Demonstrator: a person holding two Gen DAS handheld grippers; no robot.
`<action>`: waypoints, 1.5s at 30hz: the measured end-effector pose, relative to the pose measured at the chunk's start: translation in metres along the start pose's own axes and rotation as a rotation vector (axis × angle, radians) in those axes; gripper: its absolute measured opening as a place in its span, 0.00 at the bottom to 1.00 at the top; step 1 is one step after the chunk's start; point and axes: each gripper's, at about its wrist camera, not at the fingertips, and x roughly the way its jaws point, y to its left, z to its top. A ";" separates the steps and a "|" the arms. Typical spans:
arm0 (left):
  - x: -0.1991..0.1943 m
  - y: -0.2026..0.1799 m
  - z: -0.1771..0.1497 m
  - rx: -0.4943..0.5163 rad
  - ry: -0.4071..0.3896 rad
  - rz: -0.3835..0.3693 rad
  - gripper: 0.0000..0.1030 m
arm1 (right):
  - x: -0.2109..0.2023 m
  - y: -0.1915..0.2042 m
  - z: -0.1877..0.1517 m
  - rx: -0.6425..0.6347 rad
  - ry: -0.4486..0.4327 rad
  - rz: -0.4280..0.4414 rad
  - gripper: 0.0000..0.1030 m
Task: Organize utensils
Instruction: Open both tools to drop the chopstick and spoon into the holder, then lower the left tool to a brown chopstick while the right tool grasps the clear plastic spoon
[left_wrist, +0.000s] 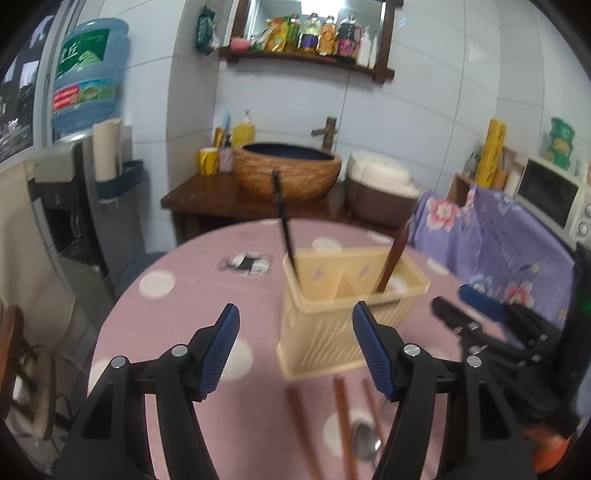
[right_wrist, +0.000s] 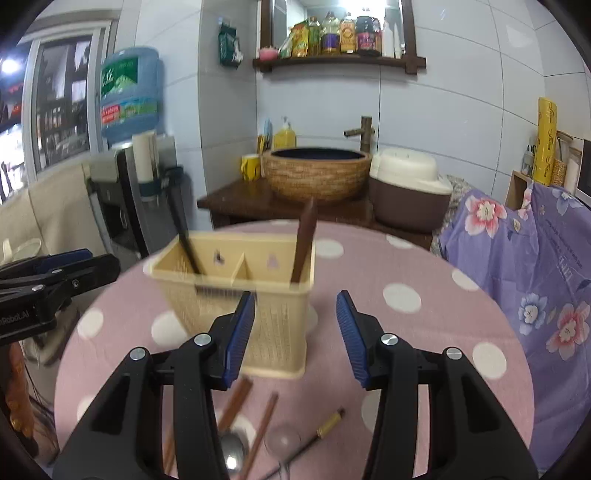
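A cream two-compartment utensil basket (left_wrist: 325, 332) (right_wrist: 273, 332) stands on the pink polka-dot round table (left_wrist: 177, 317). A black-handled utensil (left_wrist: 282, 218) (right_wrist: 184, 236) leans in its left compartment and a brown one (left_wrist: 395, 254) (right_wrist: 304, 240) in its right. My left gripper (left_wrist: 295, 314) is open just short of the basket, with nothing between its pads. My right gripper (right_wrist: 295, 299) is also open and empty, beside the basket's right corner. Brown chopsticks (left_wrist: 343, 417) (right_wrist: 262, 428), a metal spoon (left_wrist: 364, 439) (right_wrist: 232, 454) and a utensil with a bamboo handle (right_wrist: 328, 424) lie on the table below the grippers.
Behind the table a woven basin (left_wrist: 288, 173) and a rice cooker (right_wrist: 406, 192) sit on a dark wooden counter. A water dispenser (left_wrist: 88, 74) stands at the left. A purple floral cloth (right_wrist: 535, 277) covers furniture at the right, near a microwave (left_wrist: 554, 195).
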 end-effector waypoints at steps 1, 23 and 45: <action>0.001 0.004 -0.014 0.000 0.026 0.016 0.62 | -0.002 0.000 -0.009 -0.003 0.019 0.000 0.45; 0.024 -0.009 -0.139 -0.031 0.339 -0.049 0.26 | -0.021 -0.014 -0.147 0.123 0.281 0.001 0.45; 0.020 0.020 -0.134 -0.076 0.321 0.058 0.23 | -0.016 -0.005 -0.139 0.084 0.280 0.019 0.45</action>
